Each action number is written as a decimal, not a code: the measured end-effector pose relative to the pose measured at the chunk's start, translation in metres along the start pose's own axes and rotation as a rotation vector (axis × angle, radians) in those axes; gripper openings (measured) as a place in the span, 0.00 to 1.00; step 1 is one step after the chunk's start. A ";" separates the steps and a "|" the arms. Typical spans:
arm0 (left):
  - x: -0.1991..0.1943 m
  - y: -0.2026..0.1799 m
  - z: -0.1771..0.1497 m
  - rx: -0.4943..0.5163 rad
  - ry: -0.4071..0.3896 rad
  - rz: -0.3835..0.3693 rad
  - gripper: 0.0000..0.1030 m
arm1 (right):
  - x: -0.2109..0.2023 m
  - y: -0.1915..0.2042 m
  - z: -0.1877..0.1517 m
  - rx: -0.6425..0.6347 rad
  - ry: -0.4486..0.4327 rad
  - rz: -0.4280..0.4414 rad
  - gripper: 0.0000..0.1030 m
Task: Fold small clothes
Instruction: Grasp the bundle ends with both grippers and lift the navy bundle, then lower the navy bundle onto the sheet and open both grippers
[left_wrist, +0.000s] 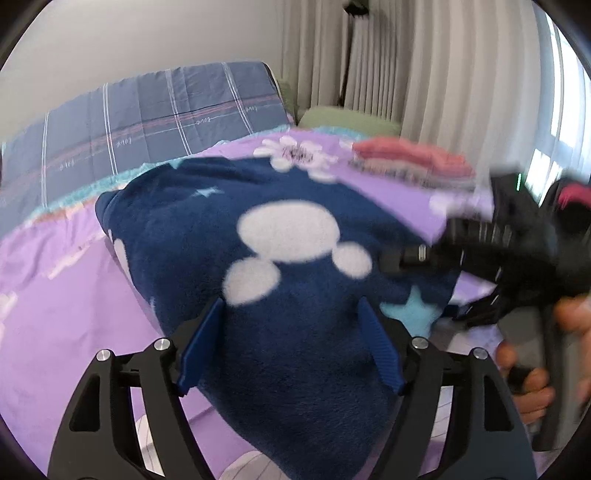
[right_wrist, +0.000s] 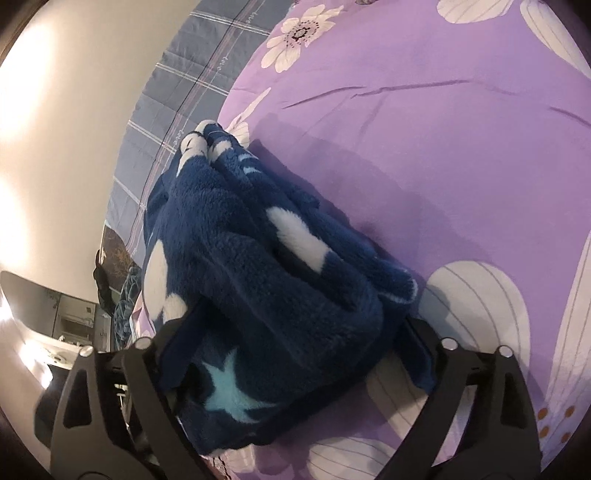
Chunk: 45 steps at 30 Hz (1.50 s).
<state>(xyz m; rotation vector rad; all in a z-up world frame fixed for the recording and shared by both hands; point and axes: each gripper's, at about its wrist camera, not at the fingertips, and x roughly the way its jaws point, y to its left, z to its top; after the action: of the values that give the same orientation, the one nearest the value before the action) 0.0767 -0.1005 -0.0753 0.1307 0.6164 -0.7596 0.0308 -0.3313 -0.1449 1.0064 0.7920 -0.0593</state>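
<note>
A folded navy fleece garment (left_wrist: 184, 221) with white blobs and pale blue stars lies on the purple flowered bedsheet (left_wrist: 55, 295). My left gripper (left_wrist: 291, 343) straddles its near end, blue pads wide apart on either side with the fleece filling the gap. In the right wrist view the same garment (right_wrist: 258, 258) bulges between the fingers of my right gripper (right_wrist: 295, 354), whose pads are mostly hidden under the pile. The left wrist view shows the right gripper (left_wrist: 436, 284) blurred at the garment's right corner, fingers spread, with a person's hand (left_wrist: 535, 387) on its handle.
A stack of folded pink and red clothes (left_wrist: 413, 158) sits at the far right of the bed. A blue plaid quilt (left_wrist: 147, 118) lies along the wall side, with a green cushion (left_wrist: 347, 118) and curtains (left_wrist: 406, 74) beyond. Bare purple sheet (right_wrist: 406, 129) stretches past the garment.
</note>
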 end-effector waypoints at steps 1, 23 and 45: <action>-0.005 0.014 0.004 -0.067 -0.029 -0.008 0.87 | 0.000 0.000 -0.001 -0.007 0.005 0.006 0.87; 0.126 0.174 0.060 -0.514 0.012 -0.094 0.61 | -0.001 0.006 0.008 -0.133 -0.062 0.041 0.49; -0.052 0.330 0.165 -0.454 -0.293 0.497 0.48 | 0.165 0.342 0.136 -0.902 0.017 0.125 0.36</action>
<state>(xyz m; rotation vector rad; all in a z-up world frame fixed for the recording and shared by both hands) 0.3500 0.1166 0.0541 -0.2374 0.4360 -0.1413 0.3610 -0.1956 0.0419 0.1948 0.6609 0.3867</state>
